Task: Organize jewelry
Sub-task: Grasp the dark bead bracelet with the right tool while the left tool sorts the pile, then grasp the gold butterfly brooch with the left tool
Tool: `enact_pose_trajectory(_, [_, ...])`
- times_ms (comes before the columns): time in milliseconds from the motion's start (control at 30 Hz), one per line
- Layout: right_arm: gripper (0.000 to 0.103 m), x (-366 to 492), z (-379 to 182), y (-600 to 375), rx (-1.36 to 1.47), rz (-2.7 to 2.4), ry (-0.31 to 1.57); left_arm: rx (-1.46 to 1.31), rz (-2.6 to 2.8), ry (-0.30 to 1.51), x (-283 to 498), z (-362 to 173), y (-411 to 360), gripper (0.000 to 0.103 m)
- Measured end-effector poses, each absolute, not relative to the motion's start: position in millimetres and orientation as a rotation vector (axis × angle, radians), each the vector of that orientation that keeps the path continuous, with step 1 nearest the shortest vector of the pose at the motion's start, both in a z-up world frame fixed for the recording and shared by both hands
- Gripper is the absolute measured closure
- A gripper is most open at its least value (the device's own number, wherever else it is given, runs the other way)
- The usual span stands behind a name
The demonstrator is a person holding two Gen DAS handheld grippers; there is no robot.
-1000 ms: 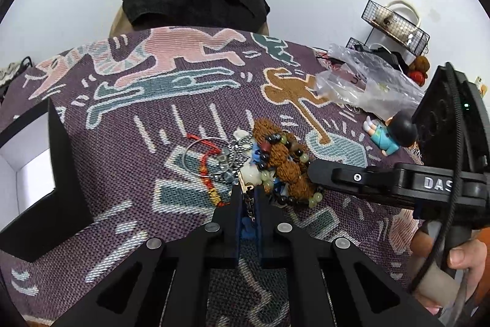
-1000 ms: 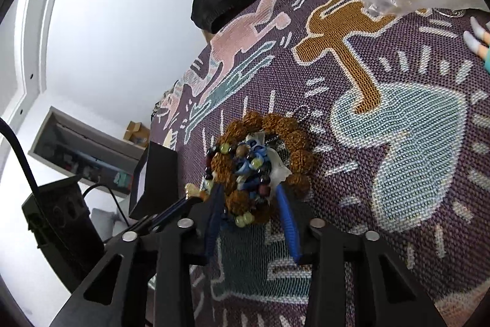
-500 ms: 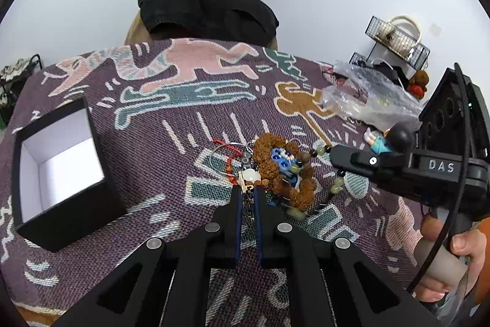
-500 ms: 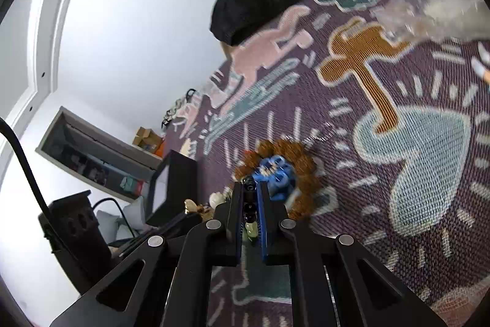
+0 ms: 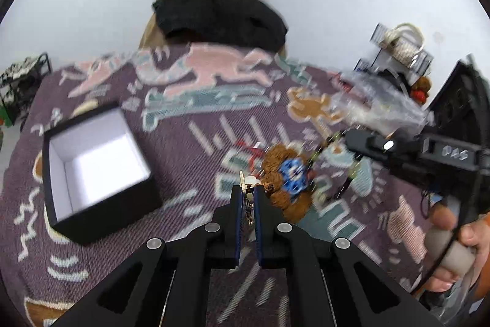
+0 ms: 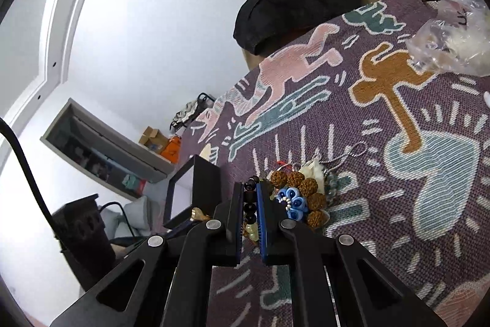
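Observation:
On the patterned cloth lies a jewelry pile: a brown bead bracelet around a blue flower piece. My left gripper is shut on a small gold-coloured piece held just above the pile's near edge. My right gripper is shut on a strand of dark and pale green beads; in the left wrist view that strand hangs from its tip. An open black box with a white inside stands left of the pile.
A crumpled clear plastic bag lies at the cloth's far right. A chair draped in black cloth stands behind the table. A wire rack hangs on the right wall. A person's hand grips the right handle.
The right gripper's jaws closed on the dark bead strand and lifted it off the pile. The left gripper drew back and up with its gold piece, bringing the black box fully into view.

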State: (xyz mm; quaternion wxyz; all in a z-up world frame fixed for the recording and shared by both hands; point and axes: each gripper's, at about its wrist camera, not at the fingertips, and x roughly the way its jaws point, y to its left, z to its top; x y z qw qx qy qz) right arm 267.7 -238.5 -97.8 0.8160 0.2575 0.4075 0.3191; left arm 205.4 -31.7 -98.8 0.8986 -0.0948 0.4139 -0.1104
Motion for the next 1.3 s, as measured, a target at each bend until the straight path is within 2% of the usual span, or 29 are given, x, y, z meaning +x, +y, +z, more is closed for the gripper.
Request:
enact_pose_trajectory(233, [0.093, 262.8, -111.6, -226.2, 0.54, 0.689, 0.903, -0.246, -0.173, 0.972, 204.2, -135.4, -14.7, 0.095])
enact_pose_trajectory(500, [0.093, 264.6, -117.3, -212.7, 0.524, 0.713, 0.919, -0.251, -0.16, 0.967, 190.8, -136.0, -5.3, 0.095])
enact_pose_trajectory(600, [0.093, 264.9, -121.0, -206.3, 0.516, 0.721, 0.931, -0.252, -0.154, 0.939, 187.9, -130.4, -1.3, 0.102])
enact_pose_trajectory(700, [0.093, 266.3, -126.6, -204.0, 0.51, 0.706, 0.943, -0.252, -0.155, 0.91, 183.9, -120.9, 3.4, 0.103])
enact_pose_trajectory(867, [0.093, 269.7, -132.3, -204.7, 0.517, 0.684, 0.956, -0.197, -0.147, 0.884, 180.8, -111.1, 2.5, 0.103])
enact_pose_trajectory(1000, [0.093, 266.9, -129.7, -204.3, 0.502, 0.685, 0.946, -0.182, -0.181, 0.943, 188.6, -115.8, -11.2, 0.1])
enact_pose_trajectory(1033, [0.093, 266.3, -128.6, -205.4, 0.5, 0.683, 0.943, -0.177, -0.186, 0.952, 190.5, -117.8, -14.1, 0.094])
enact_pose_trajectory(1100, [0.093, 264.3, -125.6, -209.0, 0.496, 0.678, 0.934, -0.146, -0.176, 0.967, 193.0, -122.1, -20.8, 0.071])
enact_pose_trajectory(1133, [0.093, 263.7, -124.3, -210.9, 0.494, 0.676, 0.929, -0.133, -0.166, 0.965, 192.6, -122.8, -22.9, 0.048])
enact_pose_trajectory(1167, [0.093, 262.9, -123.0, -213.5, 0.492, 0.673, 0.924, -0.122, -0.156, 0.948, 190.7, -122.5, -24.7, 0.034])
enact_pose_trajectory(1300, [0.093, 262.6, -120.5, -223.0, 0.493, 0.658, 0.912, -0.091, -0.163, 0.921, 191.9, -123.8, -31.7, 0.03])
